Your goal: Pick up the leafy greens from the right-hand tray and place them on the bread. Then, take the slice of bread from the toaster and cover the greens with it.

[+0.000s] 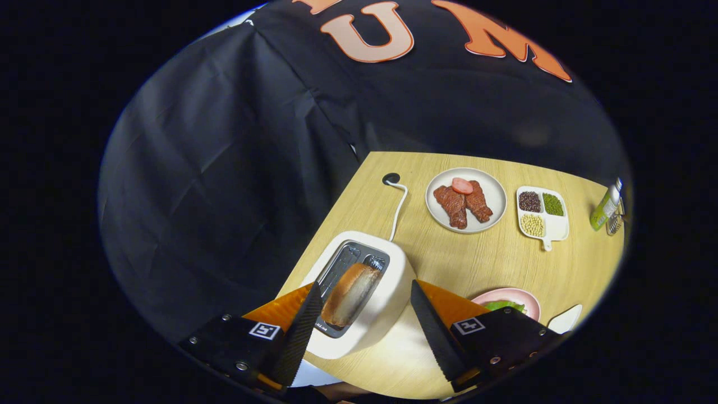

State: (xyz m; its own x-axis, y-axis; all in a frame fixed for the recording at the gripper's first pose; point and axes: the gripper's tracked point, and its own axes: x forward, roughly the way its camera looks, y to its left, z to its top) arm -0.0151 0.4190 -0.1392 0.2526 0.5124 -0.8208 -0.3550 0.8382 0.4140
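Slice of bread [351, 294] standing on edge in one slot of the toaster [367, 297], top crust raised above the slot. Sits just ahead of the gripper [364, 314] and in the gap between the two fingers, nearer the left finger [297, 331] than the right finger [435, 331]. Long axis runs along the slot, roughly away from the fingers, so flat faces turn toward each finger: likely a squeeze across the thickness once lowered. Fingers spread wide, touching nothing, wider than the whole toaster top.

Second slot beside it looks dark; contents hard to make out. White cord [399, 207] leads from the toaster to a hole in the wooden table [482, 264].

To the right, a pink plate [530, 300] with leafy greens [505, 306], mostly cut off behind the right finger; whether bread lies under the greens cannot be told. Probably the greens step done, toaster slice next. Beyond: plate of meat [465, 200], divided dish of beans [542, 212], bottle [606, 206] at the far table edge.
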